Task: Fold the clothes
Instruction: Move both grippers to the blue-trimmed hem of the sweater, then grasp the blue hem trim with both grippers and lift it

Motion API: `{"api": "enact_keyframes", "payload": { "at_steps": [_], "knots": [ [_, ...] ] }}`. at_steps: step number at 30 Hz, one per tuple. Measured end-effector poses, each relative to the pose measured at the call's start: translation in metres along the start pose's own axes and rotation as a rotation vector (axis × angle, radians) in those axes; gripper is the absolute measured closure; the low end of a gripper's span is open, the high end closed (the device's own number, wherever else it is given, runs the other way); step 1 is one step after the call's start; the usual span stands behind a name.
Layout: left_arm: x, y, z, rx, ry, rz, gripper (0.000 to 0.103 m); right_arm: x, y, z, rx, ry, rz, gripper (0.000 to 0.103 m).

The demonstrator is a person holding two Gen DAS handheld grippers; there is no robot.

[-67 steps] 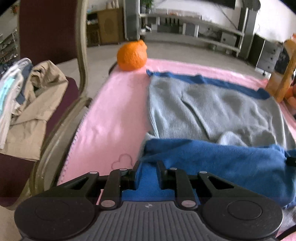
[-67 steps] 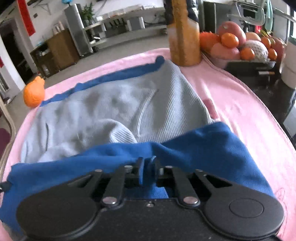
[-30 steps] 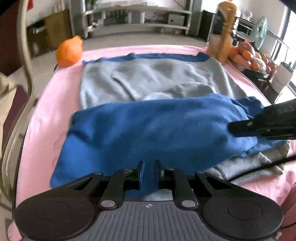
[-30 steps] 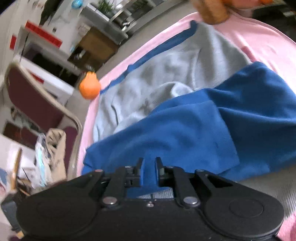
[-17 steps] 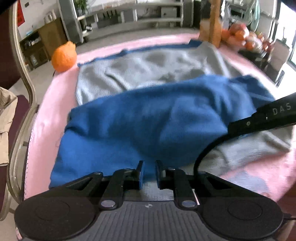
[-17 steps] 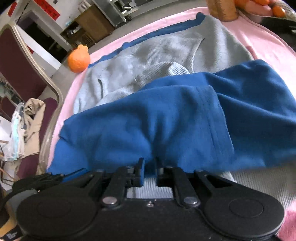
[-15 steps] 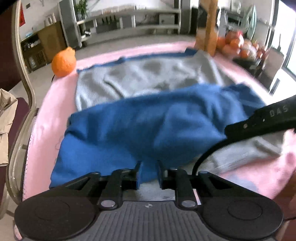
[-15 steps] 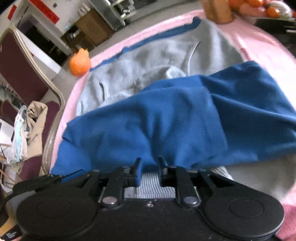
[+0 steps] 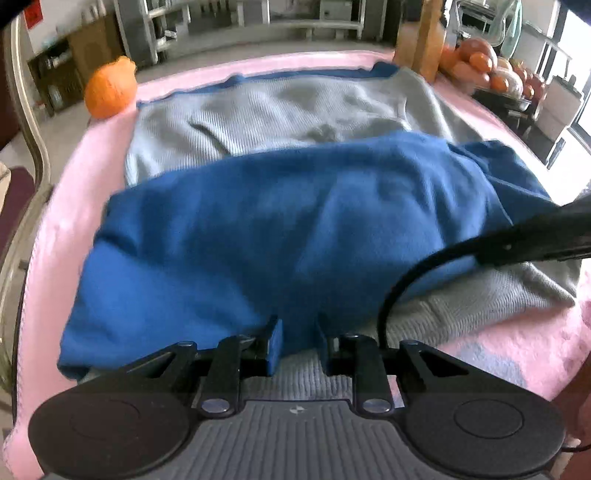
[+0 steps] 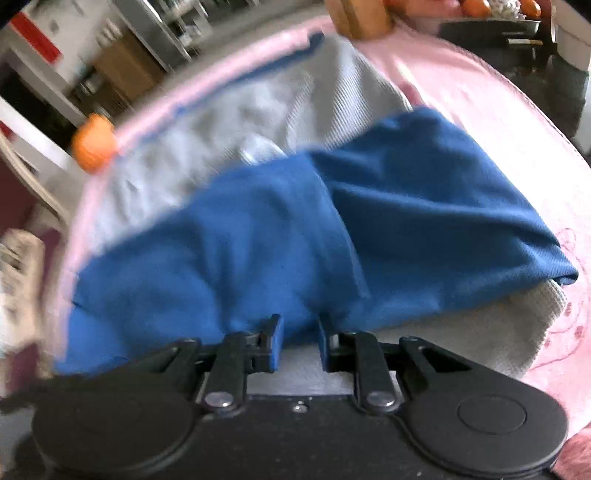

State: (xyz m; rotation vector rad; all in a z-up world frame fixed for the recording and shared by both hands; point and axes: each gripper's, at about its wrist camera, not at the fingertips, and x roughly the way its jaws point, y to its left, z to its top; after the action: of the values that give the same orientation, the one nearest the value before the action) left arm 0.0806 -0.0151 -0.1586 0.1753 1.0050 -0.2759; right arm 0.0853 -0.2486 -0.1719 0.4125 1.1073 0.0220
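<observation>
Left jaws slack around the blue fold, right jaws closing on its hem: I should lay both ends level before releasing.

No legible text, label or number anywhere (the red wall sign too blurred).

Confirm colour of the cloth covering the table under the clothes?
Pink, a plain pink cloth; clearest in the left wrist view, along the table's left edge.
</observation>
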Motion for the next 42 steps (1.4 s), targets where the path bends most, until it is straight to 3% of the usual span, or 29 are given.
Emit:
{"api": "enact_keyframes", "payload": {
  "at_steps": [6, 12, 19, 24, 29, 31, 36, 42],
  "knots": [
    [-0.006, 0.004, -0.006, -0.005, 0.003, -0.010, 0.079, 0.000, 0.001, -0.004, -0.030, -0.014, -0.013, 0.091],
    [-0.044, 0.034, 0.004, -0.121, -0.094, -0.070, 0.076, -0.036, -0.007, -0.005, 0.040, -0.091, 0.118, 0.087],
    [-0.088, 0.081, 0.075, -0.178, -0.259, 0.011, 0.077, -0.108, 0.007, 0.051, 0.054, -0.276, 0.265, 0.082],
    [-0.065, 0.129, 0.143, -0.250, -0.285, 0.070, 0.070, -0.132, 0.031, 0.122, 0.004, -0.406, 0.294, 0.076],
    [0.002, 0.181, 0.195, -0.332, -0.214, 0.088, 0.059, -0.099, 0.042, 0.199, -0.016, -0.458, 0.236, 0.071],
    [0.036, 0.195, 0.202, -0.348, -0.172, 0.093, 0.058, -0.069, 0.042, 0.225, -0.044, -0.472, 0.151, 0.059],
    [0.110, 0.214, 0.207, -0.349, -0.101, 0.099, 0.058, 0.022, 0.018, 0.269, -0.012, -0.352, 0.017, 0.058],
    [0.146, 0.222, 0.212, -0.324, -0.130, 0.030, 0.054, 0.099, 0.017, 0.293, -0.075, -0.271, -0.103, 0.058]
  ]
}}
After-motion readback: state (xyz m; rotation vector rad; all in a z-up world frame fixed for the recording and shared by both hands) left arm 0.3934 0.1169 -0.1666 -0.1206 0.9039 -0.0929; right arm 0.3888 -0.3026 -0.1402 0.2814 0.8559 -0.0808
